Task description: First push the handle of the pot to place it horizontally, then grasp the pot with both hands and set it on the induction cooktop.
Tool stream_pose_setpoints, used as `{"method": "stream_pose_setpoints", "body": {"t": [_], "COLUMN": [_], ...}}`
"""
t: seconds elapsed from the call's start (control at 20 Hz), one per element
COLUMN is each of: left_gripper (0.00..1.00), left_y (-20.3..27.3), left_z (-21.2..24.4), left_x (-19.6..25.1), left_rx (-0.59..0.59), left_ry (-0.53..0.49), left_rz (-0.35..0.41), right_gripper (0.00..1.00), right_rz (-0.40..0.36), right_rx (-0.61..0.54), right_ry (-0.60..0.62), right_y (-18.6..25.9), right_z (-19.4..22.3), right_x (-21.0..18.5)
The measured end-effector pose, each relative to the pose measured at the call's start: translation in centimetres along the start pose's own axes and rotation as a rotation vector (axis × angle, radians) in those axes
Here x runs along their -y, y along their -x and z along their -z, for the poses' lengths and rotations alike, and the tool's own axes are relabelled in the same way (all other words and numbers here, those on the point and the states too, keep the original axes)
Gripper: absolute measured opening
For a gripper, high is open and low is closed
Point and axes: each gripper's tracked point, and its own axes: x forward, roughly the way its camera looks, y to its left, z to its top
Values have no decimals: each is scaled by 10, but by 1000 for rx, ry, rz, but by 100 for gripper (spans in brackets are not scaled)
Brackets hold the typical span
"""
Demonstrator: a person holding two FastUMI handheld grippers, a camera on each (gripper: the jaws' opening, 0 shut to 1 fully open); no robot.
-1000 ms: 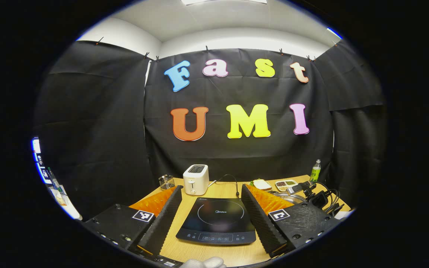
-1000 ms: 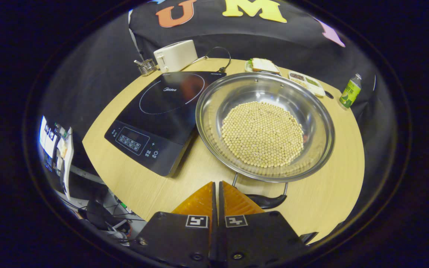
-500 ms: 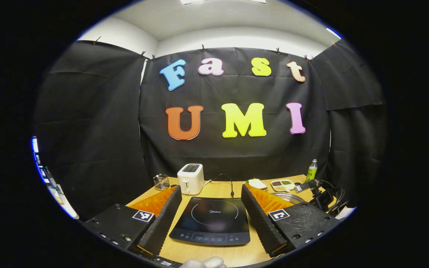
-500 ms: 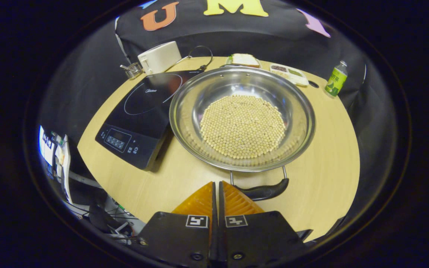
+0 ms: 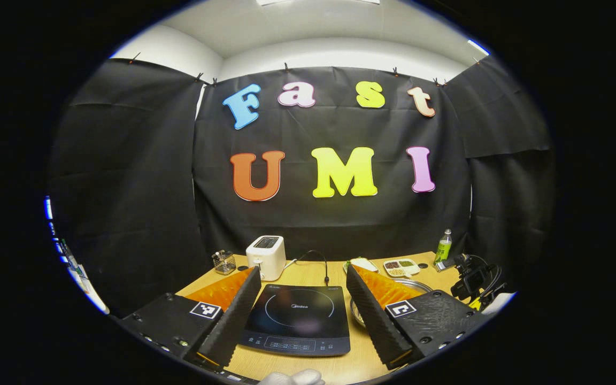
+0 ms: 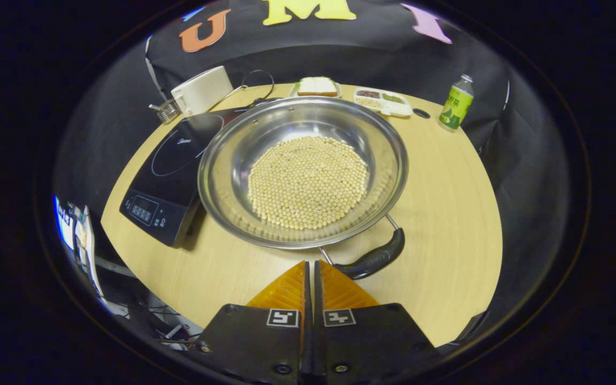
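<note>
A wide steel pot (image 6: 233,149) holding pale round beans stands on the wooden table, its left rim overlapping the black induction cooktop (image 6: 163,171). Its black handle (image 6: 375,259) points toward me and slants up to the right. My right gripper (image 6: 310,263) is shut with nothing in it, and its tips sit just left of the handle's near end; I cannot tell whether they touch. My left gripper (image 5: 303,269) hangs open above the cooktop (image 5: 294,318), empty. A sliver of the pot (image 5: 416,286) peeks out beyond its right finger.
A white toaster (image 6: 201,91), a wire holder (image 6: 168,109), a sandwich on a plate (image 6: 317,85), a compartment tray (image 6: 382,100) and a green bottle (image 6: 456,101) line the table's far edge. The table's right part (image 6: 447,214) is bare wood.
In the right gripper view the pot and cooktop have slid left, and the handle has gone from level to slanted, right of my shut tips. The left gripper has drawn back a little, staying open.
</note>
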Motion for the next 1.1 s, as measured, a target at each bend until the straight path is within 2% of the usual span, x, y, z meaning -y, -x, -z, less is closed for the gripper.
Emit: {"method": "stream_pose_setpoints", "body": {"t": [0.15,0.2,0.25,0.3,0.35,0.4,0.45,0.55,0.6,0.8,0.9,1.0,1.05,1.1], "left_gripper": [96,96,96,96,96,96,96,96,96,96,96,96,96,96], "left_y": [-6,-7,-8,-11,-13,-14,-16,-20,-22,-31,-34,-38,-41,-42], "left_z": [2,2,1,3,2,3,2,1,2,6,6,6,8,10], "left_x": [6,8,9,11,12,14,15,21,24,34,37,40,42,44], "left_rx": [-8,-10,-11,-15,-18,-20,-18,-15,-18,-32,-34,-36,-38,-42], "left_ry": [10,9,7,4,3,-1,-9,-17,-15,-5,-6,-8,-7,-4], "left_rz": [2,1,0,-1,-4,-10,-15,-16,-17,-32,-44,-60,-68,-76], "right_gripper": [0,4,0,4,0,1,7,1,4,0,4,0,4,0], "right_rz": [9,15,20,27,33,34,34,41,45,50,58,62,63,62], "right_rx": [1,0,-1,-2,-2,-3,-5,-9,-12,-22,-25,-26,-26,-26], "right_ry": [-31,-37,-35,-30,-26,-28,-35,-38,-38,-36,-16,5,10,14], "right_y": [-2,-3,-3,-5,-5,-7,-8,-10,-11,-17,-19,-22,-23,-25], "right_z": [-7,-9,-11,-12,-14,-16,-18,-22,-24,-34,-41,-47,-51,-54], "right_x": [14,20,24,30,35,40,44,56,61,79,89,98,102,106]}}
